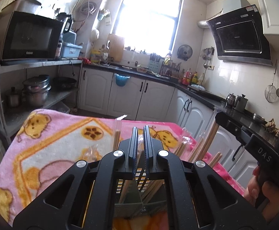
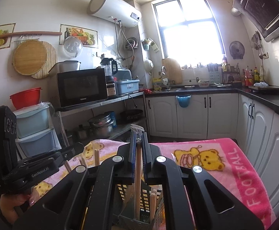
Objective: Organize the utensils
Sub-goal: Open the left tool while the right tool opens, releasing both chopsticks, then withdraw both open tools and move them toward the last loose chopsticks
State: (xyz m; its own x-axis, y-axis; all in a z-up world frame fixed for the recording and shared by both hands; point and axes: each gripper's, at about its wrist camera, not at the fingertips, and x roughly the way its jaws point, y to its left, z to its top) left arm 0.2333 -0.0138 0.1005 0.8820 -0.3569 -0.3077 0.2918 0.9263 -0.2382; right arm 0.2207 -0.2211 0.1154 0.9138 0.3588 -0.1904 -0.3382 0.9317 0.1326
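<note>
Right gripper fingers clamp a wooden chopstick standing in the slotted holder among others; left gripper fingers closed, apparently empty.

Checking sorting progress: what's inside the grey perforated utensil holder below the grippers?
The grey perforated utensil holder contains several upright wooden chopsticks. Its bottom is hidden behind the right gripper.

Strong daylight from the window, blown out to white glare, black gripper bodies backlit and dark, heavy fisheye bending, dark vignette in corners, mostly sharp
</note>
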